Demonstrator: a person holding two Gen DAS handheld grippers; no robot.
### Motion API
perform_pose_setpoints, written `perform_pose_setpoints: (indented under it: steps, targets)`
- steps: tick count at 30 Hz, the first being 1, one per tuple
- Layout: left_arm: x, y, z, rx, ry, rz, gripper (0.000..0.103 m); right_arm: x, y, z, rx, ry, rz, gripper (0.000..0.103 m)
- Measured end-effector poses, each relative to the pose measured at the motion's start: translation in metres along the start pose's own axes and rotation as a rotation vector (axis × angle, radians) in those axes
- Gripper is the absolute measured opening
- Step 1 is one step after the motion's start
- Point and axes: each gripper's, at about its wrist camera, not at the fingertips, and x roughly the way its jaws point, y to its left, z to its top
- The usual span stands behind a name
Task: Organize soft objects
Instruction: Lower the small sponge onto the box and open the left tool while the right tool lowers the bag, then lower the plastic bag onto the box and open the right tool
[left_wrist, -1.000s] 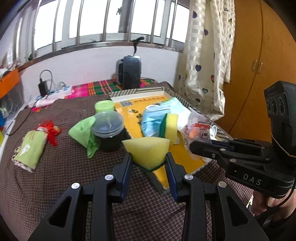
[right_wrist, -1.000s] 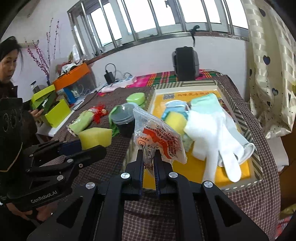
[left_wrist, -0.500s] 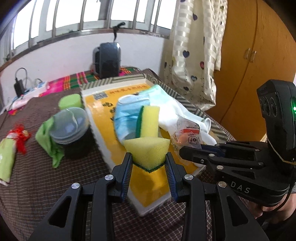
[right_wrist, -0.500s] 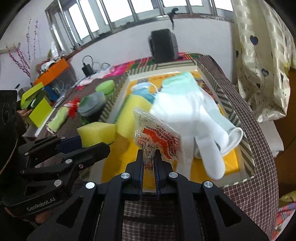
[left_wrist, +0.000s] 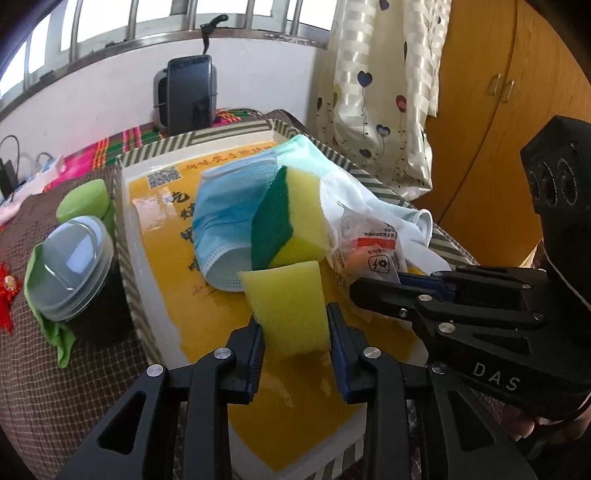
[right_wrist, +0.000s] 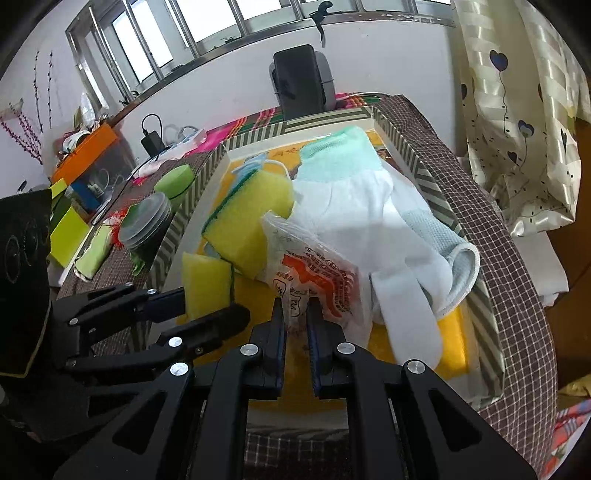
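Sponge above tray | left gripper closing on sponge | right gripper pinches packet | risk: packet slips from thin pinch, missing tray

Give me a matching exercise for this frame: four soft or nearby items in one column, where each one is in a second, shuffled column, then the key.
Things:
1. plain yellow sponge
2. printed plastic packet
3. white glove
4. clear-lidded dark container

Places:
A. on the brown cloth, outside the tray
B. lying in the tray, unheld
C. between the left gripper's closing jaws
D. pinched in the right gripper

Pairs: 1-C, 2-D, 3-B, 4-A
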Motion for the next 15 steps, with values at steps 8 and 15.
perform_pose_setpoints:
  steps: [8,15]
  targets:
    - [-0.002,-0.001,-0.001,-0.002,0.003,0.002,0.032,-0.016,0.001,-0.006,-0.006,-0.012,-0.009,0.03]
    - [-0.023,-0.001,-0.005,-0.024,-0.034,0.007,0.048,-0.034,0.006,-0.014,-0.025,-0.054,0.004,0.045]
